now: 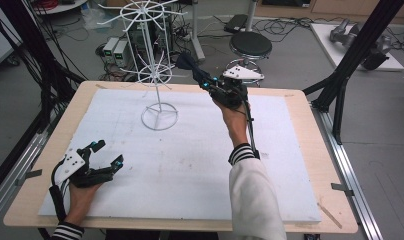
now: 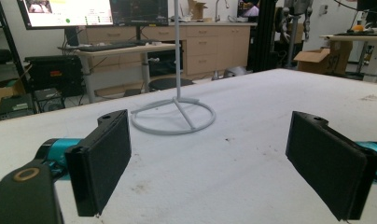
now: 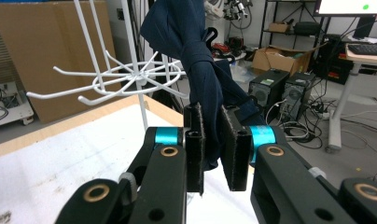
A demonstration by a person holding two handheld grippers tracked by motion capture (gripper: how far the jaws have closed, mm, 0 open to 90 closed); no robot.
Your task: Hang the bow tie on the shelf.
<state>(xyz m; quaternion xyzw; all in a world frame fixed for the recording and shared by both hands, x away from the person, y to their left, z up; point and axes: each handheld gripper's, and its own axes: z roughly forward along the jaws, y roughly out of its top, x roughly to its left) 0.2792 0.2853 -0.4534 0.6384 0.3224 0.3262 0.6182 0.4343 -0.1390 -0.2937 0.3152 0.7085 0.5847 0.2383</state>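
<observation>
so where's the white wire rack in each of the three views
High view: white wire rack stands upper centre-left on the table, ring base at the far side of the white mat.
Left gripper view: its ring base and pole, upper centre.
Right gripper view: its spoked tier, upper left.
Shared landmark: the white mat.

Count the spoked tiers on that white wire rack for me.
2 on the white wire rack: the upper tier at the pole's top, the lower tier midway above the ring base. The right claw holds a dark blue cloth beside the lower tier.
</observation>
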